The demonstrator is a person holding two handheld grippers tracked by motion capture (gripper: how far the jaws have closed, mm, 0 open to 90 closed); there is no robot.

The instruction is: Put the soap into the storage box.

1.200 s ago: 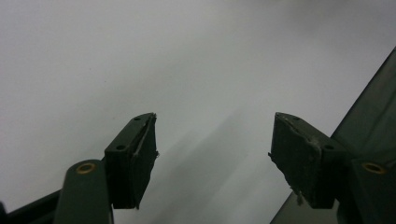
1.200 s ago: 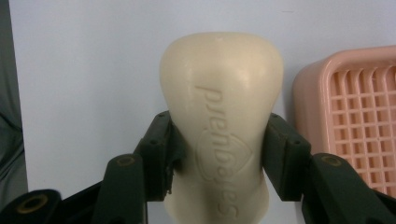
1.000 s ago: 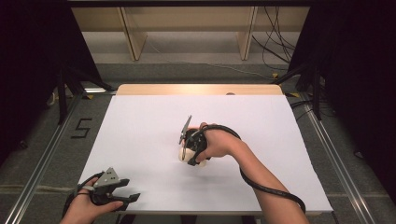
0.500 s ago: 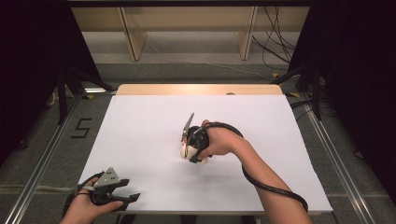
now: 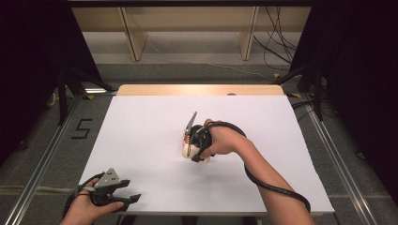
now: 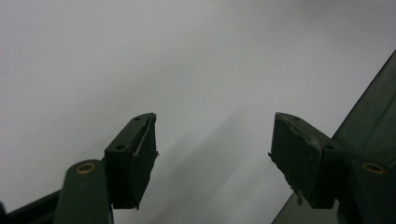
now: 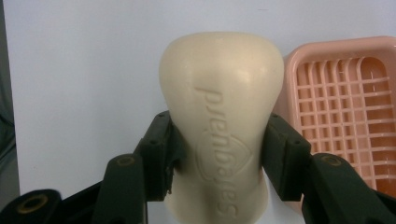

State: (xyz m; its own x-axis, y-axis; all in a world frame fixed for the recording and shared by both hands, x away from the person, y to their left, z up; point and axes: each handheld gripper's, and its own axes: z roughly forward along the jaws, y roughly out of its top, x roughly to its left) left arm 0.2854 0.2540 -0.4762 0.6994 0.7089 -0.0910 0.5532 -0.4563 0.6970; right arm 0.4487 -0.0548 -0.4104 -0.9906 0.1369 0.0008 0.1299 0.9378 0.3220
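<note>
Where the white table [image 5: 141, 140] spreads under the high view, one item group sits near its middle: a cream soap bar [image 7: 222, 107], embossed with lettering, clamped between the two black jaws of the right gripper [image 7: 217, 149], one jaw pressed to each long side of the bar. Just beside the bar, touching or nearly so, lies a pink soap dish [image 7: 345, 112] with a slotted grid floor, resting on the white surface. From above, the right gripper [image 5: 195, 143] is wrapped by the person's right hand [image 5: 223, 140], cable looping back along the forearm; the bar shows as a pale patch [image 5: 187, 150] under it. Left gripper [image 5: 129, 191]: held by the left hand [image 5: 89, 206] at the near left corner of the table, jaws spread wide apart with bare white surface between them [image 6: 212, 140], the table's near edge beside one jaw.
</note>
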